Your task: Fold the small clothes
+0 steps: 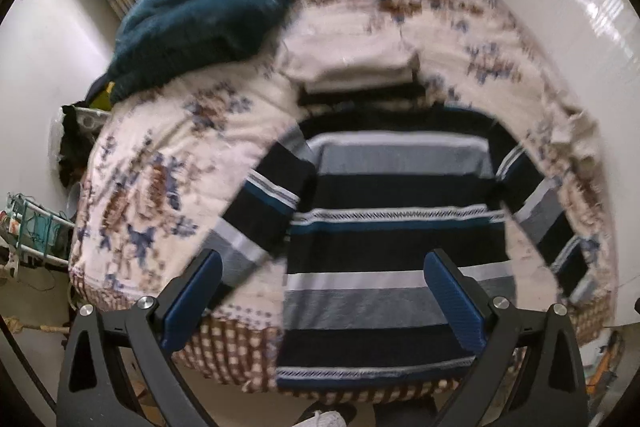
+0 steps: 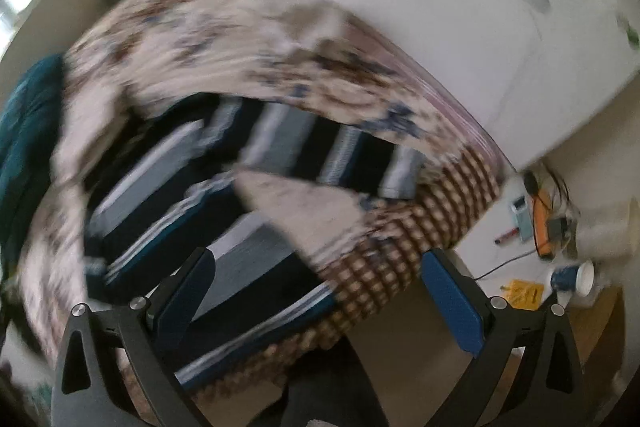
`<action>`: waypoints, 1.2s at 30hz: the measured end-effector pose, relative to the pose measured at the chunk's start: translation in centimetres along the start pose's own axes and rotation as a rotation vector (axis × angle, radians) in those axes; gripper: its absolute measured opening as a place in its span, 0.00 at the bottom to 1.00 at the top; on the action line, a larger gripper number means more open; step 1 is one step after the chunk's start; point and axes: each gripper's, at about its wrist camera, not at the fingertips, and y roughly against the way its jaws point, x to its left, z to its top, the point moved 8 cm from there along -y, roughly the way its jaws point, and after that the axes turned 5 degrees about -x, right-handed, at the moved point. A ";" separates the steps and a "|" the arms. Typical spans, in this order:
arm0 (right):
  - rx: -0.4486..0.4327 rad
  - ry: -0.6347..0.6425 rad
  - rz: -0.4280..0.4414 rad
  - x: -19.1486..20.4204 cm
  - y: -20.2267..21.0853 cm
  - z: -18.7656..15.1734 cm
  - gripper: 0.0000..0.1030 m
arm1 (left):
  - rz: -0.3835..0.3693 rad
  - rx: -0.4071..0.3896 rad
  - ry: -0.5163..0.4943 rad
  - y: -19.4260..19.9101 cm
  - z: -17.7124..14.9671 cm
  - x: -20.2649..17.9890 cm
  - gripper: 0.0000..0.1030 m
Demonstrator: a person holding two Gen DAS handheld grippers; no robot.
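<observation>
A striped sweater [image 1: 392, 227] in black, grey, white and teal lies flat on the floral bed cover [image 1: 152, 179], sleeves spread to both sides, its hem at the near edge. My left gripper [image 1: 320, 291] is open and empty, held above the sweater's lower part. In the blurred right wrist view the sweater [image 2: 224, 195] lies to the left, its right sleeve [image 2: 340, 155] stretched toward the bed edge. My right gripper [image 2: 316, 295] is open and empty, over the bed's checkered edge.
Folded beige and dark clothes [image 1: 360, 71] lie beyond the sweater's collar. A teal blanket heap [image 1: 208, 15] sits at the far left of the bed. A white wall [image 1: 580, 27] runs along the right. A paper cup [image 2: 572, 279], cables and small items lie on the floor.
</observation>
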 end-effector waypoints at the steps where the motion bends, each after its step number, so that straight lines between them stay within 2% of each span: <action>1: 0.024 -0.044 -0.012 -1.9 -3.3 0.4 1.00 | 0.015 0.025 -0.010 -2.7 -0.3 -1.3 1.00; 6: 0.143 -0.312 -0.005 -9.1 -17.4 0.9 1.00 | 0.029 0.126 -0.005 -11.1 -2.8 -4.3 1.00; 7: 0.154 -0.365 -0.006 -10.2 -19.5 0.6 1.00 | 0.035 0.165 0.000 -13.8 -3.8 -5.0 1.00; 10: 0.194 -0.504 -0.066 -14.0 -25.6 -0.8 0.97 | 0.059 0.232 0.010 -18.0 -5.7 -5.7 1.00; 12: 0.207 -0.608 -0.080 -16.4 -28.5 -2.2 0.95 | 0.066 0.265 0.046 -21.1 -6.9 -6.0 1.00; 15: 0.182 -0.694 -0.068 -18.7 -30.7 -3.4 0.95 | 0.060 0.296 0.073 -24.7 -8.0 -7.0 1.00; 18: 0.163 -0.812 0.032 -19.4 -33.7 -4.1 0.95 | 0.062 0.312 0.066 -26.8 -8.5 -7.8 1.00; 20: 0.128 -0.854 0.087 -19.0 -34.9 -3.5 0.91 | 0.060 0.301 0.065 -27.2 -8.2 -8.0 1.00; 22: 0.077 -0.846 0.109 -18.1 -35.9 -2.3 0.80 | 0.055 0.296 0.063 -27.3 -7.9 -8.1 1.00; 24: 0.067 -0.814 0.069 -17.1 -36.7 -1.4 0.54 | 0.045 0.287 0.071 -27.2 -7.4 -8.0 1.00; 25: 0.068 -0.811 0.053 -16.7 -36.6 -1.3 0.48 | 0.043 0.286 0.074 -27.2 -7.2 -7.9 1.00; 26: 0.058 -0.817 0.042 -16.4 -36.7 -1.0 0.29 | 0.039 0.287 0.079 -27.1 -6.9 -7.7 1.00; 27: 0.055 -0.819 0.025 -16.2 -36.6 -0.7 0.17 | 0.033 0.283 0.086 -26.8 -6.6 -7.4 1.00; 29: 0.033 -0.817 0.027 -15.2 -35.6 0.6 0.16 | 0.026 0.260 0.095 -26.0 -5.5 -6.5 1.00; 32: -0.024 -0.742 0.045 -12.3 -32.5 4.1 0.15 | 0.025 0.221 0.100 -25.0 -4.0 -5.1 1.00; 36: -0.098 -0.429 0.099 -2.4 -26.9 10.5 0.15 | 0.103 0.149 0.085 -24.4 -1.9 -0.9 1.00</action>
